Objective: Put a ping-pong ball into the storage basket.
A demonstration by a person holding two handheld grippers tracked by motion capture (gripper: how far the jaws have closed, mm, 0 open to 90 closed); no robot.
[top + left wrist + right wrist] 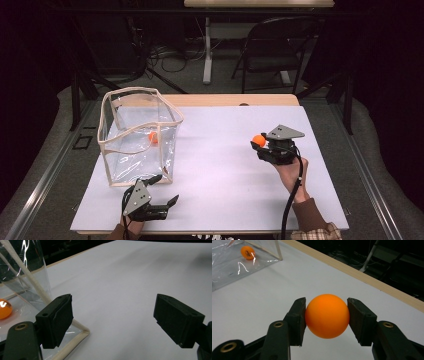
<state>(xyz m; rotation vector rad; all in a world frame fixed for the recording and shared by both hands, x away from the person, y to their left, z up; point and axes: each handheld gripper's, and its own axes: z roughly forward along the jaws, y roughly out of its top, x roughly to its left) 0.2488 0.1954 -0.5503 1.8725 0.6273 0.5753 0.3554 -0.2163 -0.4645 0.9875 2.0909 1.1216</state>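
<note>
Progress: one orange ball (153,136) already lies inside the clear bag (131,145) | right tongs (259,143) clenched on a second ball (258,140), held above the white surface (225,170), well apart from the bag | left tongs (165,189) released, idle just beside the bag's near corner | left: carry ball over, drop in.

A plain orange ball (327,316) sits between black jaws; a second orange ball (247,252), apparently with dark print, lies inside the clear plastic bag with cream trim (131,91) on the white tabletop (225,165).
</note>
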